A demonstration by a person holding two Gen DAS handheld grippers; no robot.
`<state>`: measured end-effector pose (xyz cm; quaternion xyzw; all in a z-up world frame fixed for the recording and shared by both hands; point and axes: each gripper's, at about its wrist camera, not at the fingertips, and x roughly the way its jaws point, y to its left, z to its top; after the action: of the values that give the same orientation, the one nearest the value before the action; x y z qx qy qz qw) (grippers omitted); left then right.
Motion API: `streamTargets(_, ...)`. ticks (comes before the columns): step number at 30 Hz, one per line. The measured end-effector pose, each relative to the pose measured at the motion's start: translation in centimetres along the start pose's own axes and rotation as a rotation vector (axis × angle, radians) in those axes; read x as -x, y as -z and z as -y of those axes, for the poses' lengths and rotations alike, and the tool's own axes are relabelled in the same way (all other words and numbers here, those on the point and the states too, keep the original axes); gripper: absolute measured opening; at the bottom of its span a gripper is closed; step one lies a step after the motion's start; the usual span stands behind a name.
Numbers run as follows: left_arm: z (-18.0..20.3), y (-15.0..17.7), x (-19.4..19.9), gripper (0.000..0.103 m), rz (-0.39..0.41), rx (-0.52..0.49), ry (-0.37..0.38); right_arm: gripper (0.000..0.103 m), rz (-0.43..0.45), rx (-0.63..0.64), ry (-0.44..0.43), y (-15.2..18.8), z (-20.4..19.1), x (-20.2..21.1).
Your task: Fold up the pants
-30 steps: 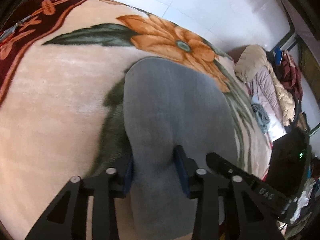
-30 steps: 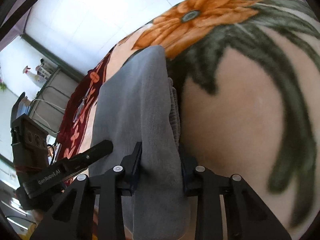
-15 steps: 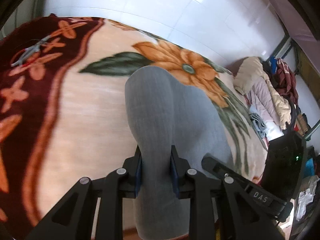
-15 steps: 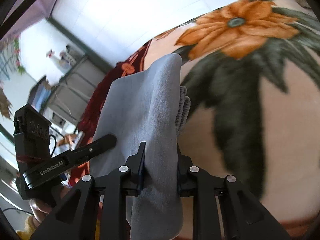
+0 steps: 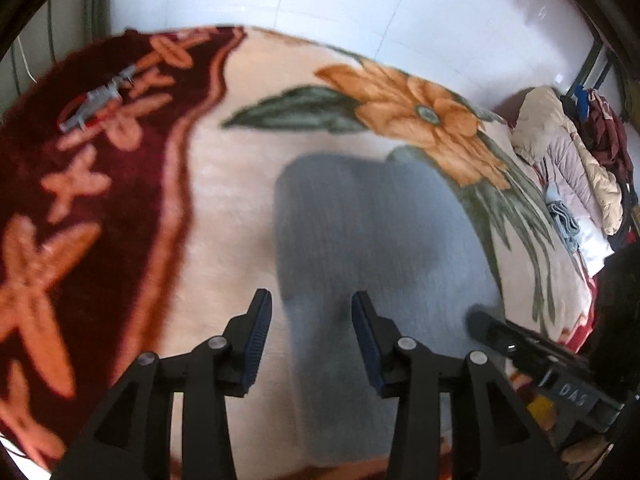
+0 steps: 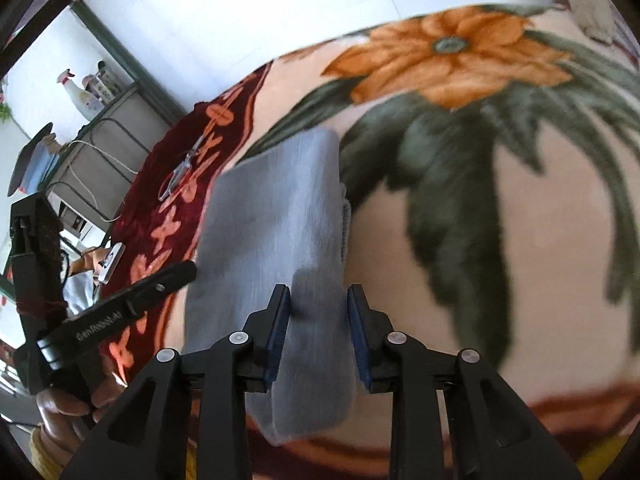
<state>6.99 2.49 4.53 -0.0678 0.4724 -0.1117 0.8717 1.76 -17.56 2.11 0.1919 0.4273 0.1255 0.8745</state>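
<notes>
— How did the jaws stand at that moment?

— The left gripper (image 5: 311, 342) had its jaws apart, with the near end of the gray pants (image 5: 372, 248) between them, and I saw no pad pressing the cloth. The right gripper (image 6: 318, 330) was also parted. The cloth ran between its blue pads (image 6: 277, 334) with a small gap at each side, so I judged it loose, not pinched.

— And the pants, where were they?

— They lay on the flowered blanket (image 5: 224, 208), already doubled into a long narrow strip — their near end hung a little over the blanket's edge. A ribbed band showed at the right side of the strip in the right view, but I could not tell if it was the waist.

— How would they handle?

— Soft and light, I think, like knit cloth: it bends anywhere and keeps no shape. I would hold it at the two corners of one short end, through all layers, because a grip on one layer would let the fold slide open.

— Anything else near?

— Scissors (image 6: 182, 170) lay on the dark red border, well apart from the pants.
</notes>
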Motion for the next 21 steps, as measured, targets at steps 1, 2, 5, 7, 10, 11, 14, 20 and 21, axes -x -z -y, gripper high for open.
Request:
streamTargets(1, 0.0, -0.1, 0.7, 0.043, 0.012, 0.001, -0.002, 0.030, 0.008, 0.007, 0.008, -0.2, -0.3, 0.5)
streamTargets(2, 0.0, -0.1, 1.6, 0.043, 0.026, 0.008, 0.003, 0.030, 0.026, 0.026, 0.013, -0.2, -0.7, 1.2)
streamTargets(5, 0.5, 0.4, 3.8, 0.043, 0.058, 0.023, 0.041, 0.030, 0.067, 0.097, 0.005, 0.2, -2.2, 2.8)
streamTargets(7, 1.1, 1.3, 4.7, 0.043, 0.070, 0.033, 0.053, 0.030, 0.060, 0.142, -0.011, 0.6, -3.3, 2.7)
streamTargets(10, 1.9, 2.6, 4.3, 0.043, 0.042, 0.043, 0.086, 0.019, -0.001, 0.155, -0.016, 1.4, -4.0, 1.4)
streamTargets(11, 2.1, 3.0, 3.8, 0.040, 0.021, 0.040, 0.089, 0.017, -0.024, 0.165, -0.001, 1.6, -4.0, 0.8)
streamTargets(14, 2.2, 4.4, 2.0, 0.027, -0.042, 0.042, 0.079, 0.016, -0.082, 0.209, 0.100, 2.5, -3.8, -0.6)
streamTargets(20, 2.1, 5.6, 0.6, 0.025, -0.085, 0.015, 0.052, 0.016, -0.160, 0.160, 0.157, 3.2, -1.6, -2.0)
streamTargets(21, 2.1, 5.6, 0.6, 0.025, -0.084, 0.019, 0.053, 0.016, -0.157, 0.157, 0.159, 3.1, -1.7, -1.8)
